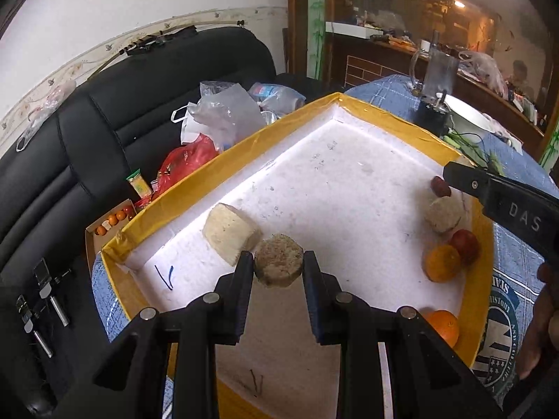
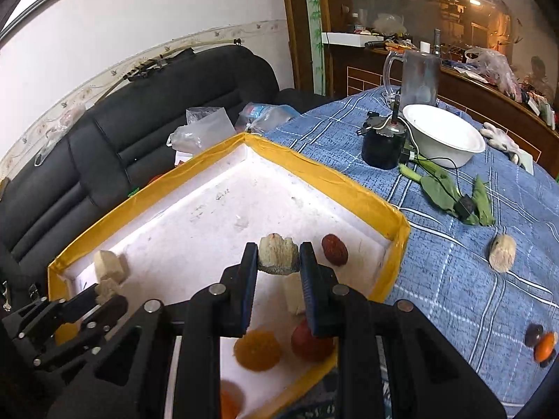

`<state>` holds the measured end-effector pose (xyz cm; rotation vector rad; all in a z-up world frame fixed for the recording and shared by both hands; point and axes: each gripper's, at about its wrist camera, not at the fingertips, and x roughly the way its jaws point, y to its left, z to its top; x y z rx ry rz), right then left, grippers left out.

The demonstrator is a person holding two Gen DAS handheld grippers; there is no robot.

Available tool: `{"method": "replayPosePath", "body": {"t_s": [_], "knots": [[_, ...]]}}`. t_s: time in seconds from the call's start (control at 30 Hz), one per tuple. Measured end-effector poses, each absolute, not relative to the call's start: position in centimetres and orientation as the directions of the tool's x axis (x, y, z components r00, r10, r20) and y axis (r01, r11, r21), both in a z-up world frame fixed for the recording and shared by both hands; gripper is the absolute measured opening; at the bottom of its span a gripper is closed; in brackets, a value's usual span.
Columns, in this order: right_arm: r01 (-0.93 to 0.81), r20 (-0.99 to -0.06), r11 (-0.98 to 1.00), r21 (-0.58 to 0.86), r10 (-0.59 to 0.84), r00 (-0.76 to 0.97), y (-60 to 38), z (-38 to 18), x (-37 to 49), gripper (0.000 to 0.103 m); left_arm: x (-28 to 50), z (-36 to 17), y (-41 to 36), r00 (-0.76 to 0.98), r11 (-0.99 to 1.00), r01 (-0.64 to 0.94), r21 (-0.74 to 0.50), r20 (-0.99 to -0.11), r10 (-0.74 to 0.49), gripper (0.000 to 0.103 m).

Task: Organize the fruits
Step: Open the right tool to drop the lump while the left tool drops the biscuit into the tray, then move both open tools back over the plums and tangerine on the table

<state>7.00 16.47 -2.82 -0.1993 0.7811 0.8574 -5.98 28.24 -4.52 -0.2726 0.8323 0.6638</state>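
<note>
A: What's in the tray?

B: White foam tray (image 1: 349,160) w/ yellow taped rim, on a blue plaid cloth (image 2: 454,279). Left side inside: a pale wedge-shaped chunk (image 1: 229,232) near the wall. Right side, close to the rim: a dark red date (image 2: 334,248), a red apple (image 2: 311,344), an orange (image 2: 258,350) just beside the apple, and a 2nd orange (image 1: 443,326) nearer the cameras.

A: Other containers?

B: White bowl (image 2: 443,139) on the cloth, well apart from the tray; contents can't be seen. Clear mug (image 2: 417,76) behind it. A black pot (image 2: 382,148) w/ wires just left of the bowl.

A: Left gripper?

B: Left gripper (image 1: 278,262) is clamped on a round tan disc-shaped piece (image 1: 278,260), pads pressing both sides, held just beside the wedge chunk. Can't tell if the disc touches the tray floor.

A: Right?

B: Right gripper (image 2: 278,255) is closed on a pale rough lump (image 2: 278,255), narrow gap, held over the tray's right part, date just right of it. From the left cam the lump sits betw. date and apple.

A: Anything outside?

B: Another pale lump (image 2: 502,253) on the cloth, plus green leaves (image 2: 438,190).
</note>
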Motion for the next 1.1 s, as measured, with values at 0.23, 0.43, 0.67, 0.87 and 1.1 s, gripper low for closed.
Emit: {"method": "replayPosePath", "body": {"t_s": [0.23,0.43,0.67,0.87,1.1], "knots": [[-0.748,-0.707,0.647,0.148,0.598,0.377,18.4,-3.8,8.6,0.026,-5.5,-4.9,28.7,0.466,0.762,-0.647,0.031,-0.775,0.427,0.028],[-0.751,-0.727,0.646,0.140,0.582,0.365,19.1,-4.7,9.0,0.051,-5.3,-5.6,29.5,0.435,0.749,-0.663,0.009,-0.809,0.395,0.039],[-0.708,-0.687,0.687,0.162,0.594,0.419,15.6,-2.2,8.8,0.065,-6.6,-4.3,28.7,0.458,0.727,-0.687,0.023,-0.762,0.457,0.069],[-0.656,-0.651,0.735,0.175,0.586,0.483,10.0,0.0,7.3,0.096,-7.5,-2.9,27.6,0.491,0.724,-0.689,0.004,-0.733,0.471,0.079],[-0.580,-0.650,0.781,0.230,0.567,0.506,0.4,0.0,4.6,0.103,-7.2,-1.8,24.4,0.546,0.773,-0.635,0.012,-0.701,0.459,0.080]]}}
